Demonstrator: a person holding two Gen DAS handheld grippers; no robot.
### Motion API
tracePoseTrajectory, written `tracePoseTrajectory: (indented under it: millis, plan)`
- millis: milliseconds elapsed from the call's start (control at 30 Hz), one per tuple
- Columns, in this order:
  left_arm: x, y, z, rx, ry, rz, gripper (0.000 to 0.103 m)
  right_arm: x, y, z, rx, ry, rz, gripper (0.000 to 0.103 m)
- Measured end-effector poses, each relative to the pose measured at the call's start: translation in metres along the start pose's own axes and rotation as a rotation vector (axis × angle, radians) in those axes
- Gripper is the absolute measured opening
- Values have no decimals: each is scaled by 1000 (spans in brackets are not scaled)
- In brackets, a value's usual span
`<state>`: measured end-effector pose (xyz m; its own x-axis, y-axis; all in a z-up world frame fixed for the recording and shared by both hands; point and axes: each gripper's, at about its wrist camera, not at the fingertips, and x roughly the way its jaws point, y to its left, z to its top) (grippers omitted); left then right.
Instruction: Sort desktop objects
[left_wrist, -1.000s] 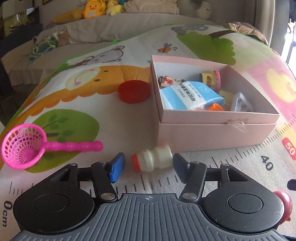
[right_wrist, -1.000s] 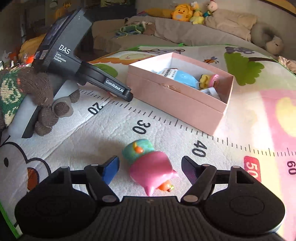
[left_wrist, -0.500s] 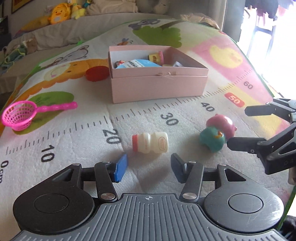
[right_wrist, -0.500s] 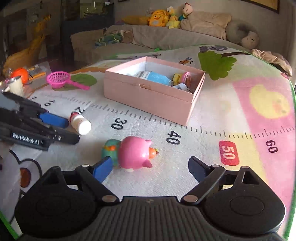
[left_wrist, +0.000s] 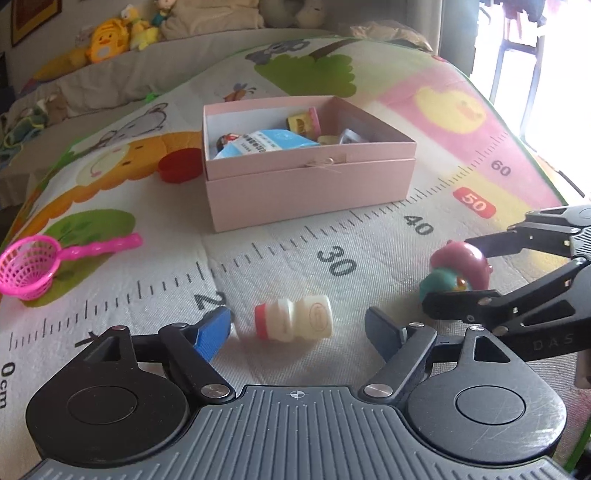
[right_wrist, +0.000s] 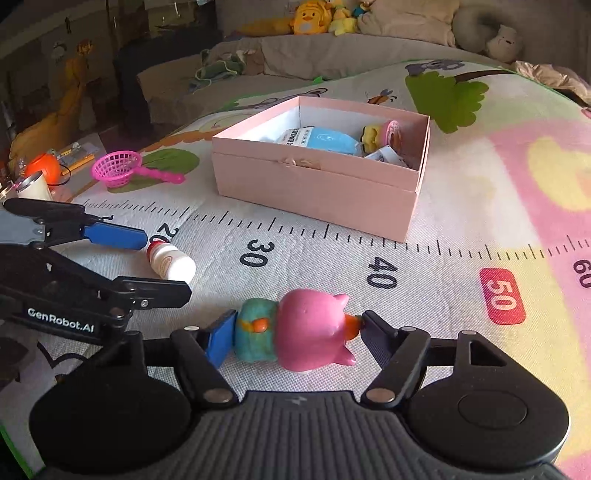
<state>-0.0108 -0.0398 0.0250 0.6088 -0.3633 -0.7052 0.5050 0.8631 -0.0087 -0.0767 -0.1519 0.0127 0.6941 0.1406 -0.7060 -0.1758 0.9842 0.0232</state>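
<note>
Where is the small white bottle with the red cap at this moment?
In the left wrist view the white bottle lies on its side on the mat, between the open left gripper fingers, near the printed 20 mark.

Grey sofa (right_wrist: 369, 51) behind the play mat (left_wrist: 461, 110); bright window (left_wrist: 535, 66) beside.

Both tools are the same build, left tool (left_wrist: 297, 325) and right tool (right_wrist: 298, 328): black linkage arms with silver screws, one blue finger pad and one dark one, ribbed grey housing, round black discs, white "GenRobot.AI" and "DAS" lettering.
</note>
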Motion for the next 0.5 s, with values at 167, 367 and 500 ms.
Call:
tracePoseTrajectory:
  millis: [167,367,500]
  plan:
    - [5,-5,-1,10,18,22,61,-23,1,-1,-36,-15,-25,72]
    - [-32,-19,2,90,-38,7,48,-61,1,0,-72,-58,-23,72]
    - [-74,-25,27,144,-171,6,48,-94,0,9,-94,-123,-4,72]
